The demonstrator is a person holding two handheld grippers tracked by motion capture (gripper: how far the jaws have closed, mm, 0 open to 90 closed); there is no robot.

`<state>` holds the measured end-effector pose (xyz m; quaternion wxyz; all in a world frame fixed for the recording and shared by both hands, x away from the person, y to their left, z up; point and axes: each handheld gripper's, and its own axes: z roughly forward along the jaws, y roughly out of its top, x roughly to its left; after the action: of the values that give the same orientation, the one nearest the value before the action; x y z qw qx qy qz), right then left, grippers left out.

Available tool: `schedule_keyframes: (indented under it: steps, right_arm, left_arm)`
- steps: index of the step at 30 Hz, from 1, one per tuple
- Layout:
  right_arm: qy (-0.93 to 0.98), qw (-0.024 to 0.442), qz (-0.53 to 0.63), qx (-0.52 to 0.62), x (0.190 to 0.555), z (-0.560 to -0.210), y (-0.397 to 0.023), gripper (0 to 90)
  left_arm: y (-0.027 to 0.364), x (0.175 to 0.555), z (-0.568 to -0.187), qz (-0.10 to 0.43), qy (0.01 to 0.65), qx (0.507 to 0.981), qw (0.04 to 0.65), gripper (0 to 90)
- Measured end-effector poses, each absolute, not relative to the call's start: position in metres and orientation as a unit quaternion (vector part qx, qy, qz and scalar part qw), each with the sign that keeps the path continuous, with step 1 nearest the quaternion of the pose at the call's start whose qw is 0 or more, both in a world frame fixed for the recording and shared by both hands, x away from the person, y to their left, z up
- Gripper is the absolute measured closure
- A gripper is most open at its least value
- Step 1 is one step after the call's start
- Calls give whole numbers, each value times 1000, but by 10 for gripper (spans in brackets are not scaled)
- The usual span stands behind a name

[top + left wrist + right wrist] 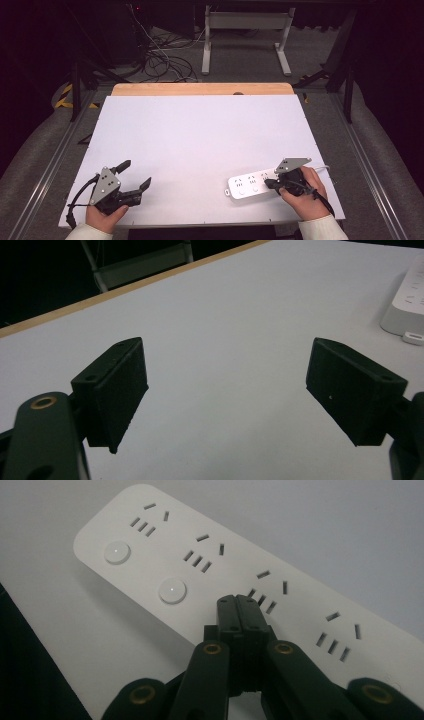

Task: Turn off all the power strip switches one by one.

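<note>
Power strip under the right tool's closed tip

Power strip (251, 184) is lying flat on the white table (200, 135), at its near right, with its long side running left to right. At the near left, the left tool (134, 176) is resting in the person's hand with its jaws spread wide and holding nothing; the strip is sitting well apart to its right. Moving right, the strip is showing round buttons and rows of sockets on its top face. It looks like a rigid plastic body, fairly light, smooth and liable to slide when pushed; gripping across its narrow width, or by the cord end at the right, seems the safest hold. The right tool (239, 611) is hovering over the strip's right part with its jaws pressed together, gripping nothing, tip poised just beside a socket; whether it is touching is unclear.
</note>
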<state>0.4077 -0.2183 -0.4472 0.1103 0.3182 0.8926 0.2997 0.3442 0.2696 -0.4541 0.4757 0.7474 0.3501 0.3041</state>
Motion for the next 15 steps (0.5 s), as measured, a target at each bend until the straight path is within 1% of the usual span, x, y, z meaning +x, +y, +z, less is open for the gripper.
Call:
schedule_keyframes:
  steps: [15]
  right_arm:
    - [896, 115, 283, 321, 408, -446, -214, 900]
  left_arm:
    - [270, 344, -454, 306, 350, 747, 476, 175]
